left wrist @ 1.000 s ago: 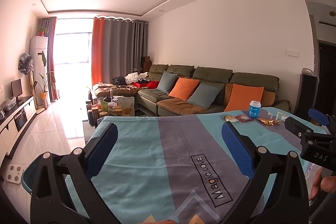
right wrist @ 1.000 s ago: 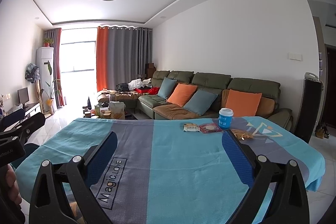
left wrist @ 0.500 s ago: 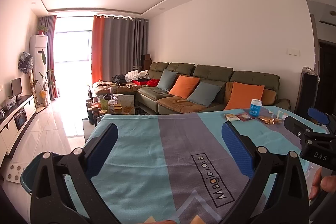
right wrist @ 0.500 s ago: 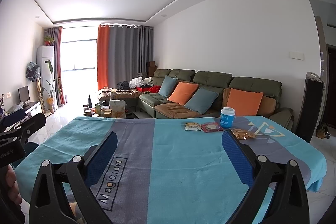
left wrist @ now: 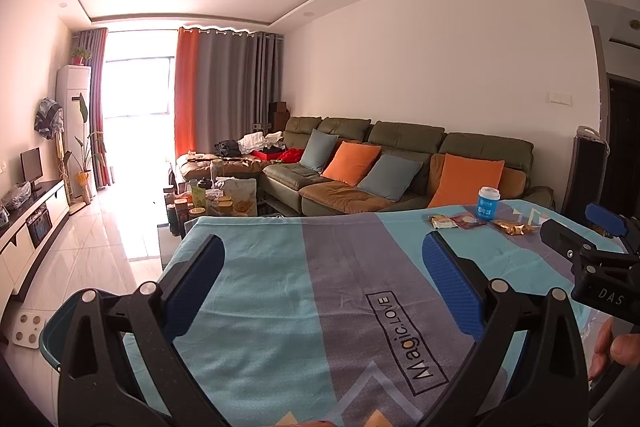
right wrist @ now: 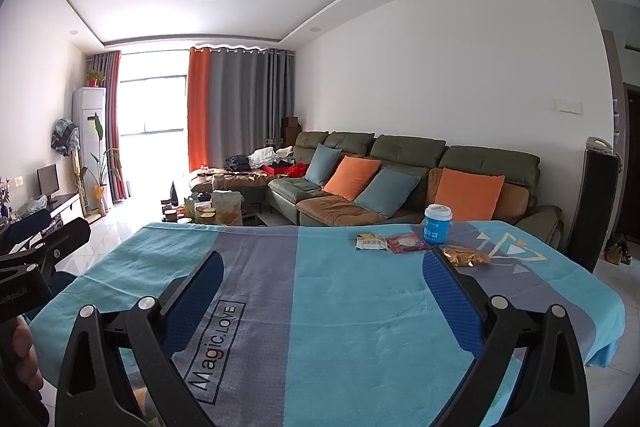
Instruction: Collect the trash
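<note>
L gripper (left wrist: 324,255) spread wide, nothing btwn its blue pads, held low over the near part of the turquoise/grey tablecloth (left wrist: 280,299) w/ the "Magic.LOVE" label (left wrist: 404,343) just ahead-right of it. R gripper (right wrist: 324,259) likewise fully spread, nothing in it, over the same cloth.

Trash sits in a small cluster ahead and to the right of both grippers, near the far edge of the table: white/yellow snack packet (right wrist: 371,242), red wrapper (right wrist: 407,242) touching or just beside it, gold crinkled wrapper (right wrist: 466,255) just past the R gripper's right fingertip, and a blue paper cup (right wrist: 437,225) w/ white lid standing upright behind them. From the L wrist view the same group lies well ahead-right: packet (left wrist: 442,221), red wrapper (left wrist: 467,221), cup (left wrist: 488,203), gold wrapper (left wrist: 514,227).

Each gripper shows at the edge of the other's view. Blue bin rim (left wrist: 50,337) low on the L gripper's left, beside the table. Green sofa (right wrist: 408,163) w/ orange and grey-blue cushions beyond the table.
</note>
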Available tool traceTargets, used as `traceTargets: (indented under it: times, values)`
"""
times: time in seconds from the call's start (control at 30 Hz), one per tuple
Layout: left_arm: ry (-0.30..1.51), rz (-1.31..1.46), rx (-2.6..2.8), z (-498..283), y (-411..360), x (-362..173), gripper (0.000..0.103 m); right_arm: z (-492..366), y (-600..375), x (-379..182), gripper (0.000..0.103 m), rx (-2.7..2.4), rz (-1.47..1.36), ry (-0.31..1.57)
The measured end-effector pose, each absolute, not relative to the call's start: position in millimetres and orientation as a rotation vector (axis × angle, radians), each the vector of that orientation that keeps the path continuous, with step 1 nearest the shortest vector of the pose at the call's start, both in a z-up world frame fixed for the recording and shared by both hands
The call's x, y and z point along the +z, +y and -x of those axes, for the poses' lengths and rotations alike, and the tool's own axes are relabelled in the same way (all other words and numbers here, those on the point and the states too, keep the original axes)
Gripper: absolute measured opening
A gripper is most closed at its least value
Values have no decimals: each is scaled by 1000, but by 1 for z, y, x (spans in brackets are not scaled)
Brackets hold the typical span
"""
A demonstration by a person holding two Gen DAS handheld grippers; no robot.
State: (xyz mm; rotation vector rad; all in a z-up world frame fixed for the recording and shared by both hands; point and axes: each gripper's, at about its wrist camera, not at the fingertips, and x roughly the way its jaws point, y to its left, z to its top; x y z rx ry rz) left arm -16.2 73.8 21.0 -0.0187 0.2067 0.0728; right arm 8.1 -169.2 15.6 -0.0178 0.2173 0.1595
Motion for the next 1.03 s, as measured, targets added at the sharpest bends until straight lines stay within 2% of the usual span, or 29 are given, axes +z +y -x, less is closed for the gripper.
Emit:
traceTargets:
  times: [0.77, 1.03]
  values:
    - [261, 46, 86, -11, 81, 5, 98, -39, -168, 0, 96, 183, 10, 310]
    - [305, 57, 115, -73, 106, 8, 98, -112, -197, -3, 96, 195, 4, 435]
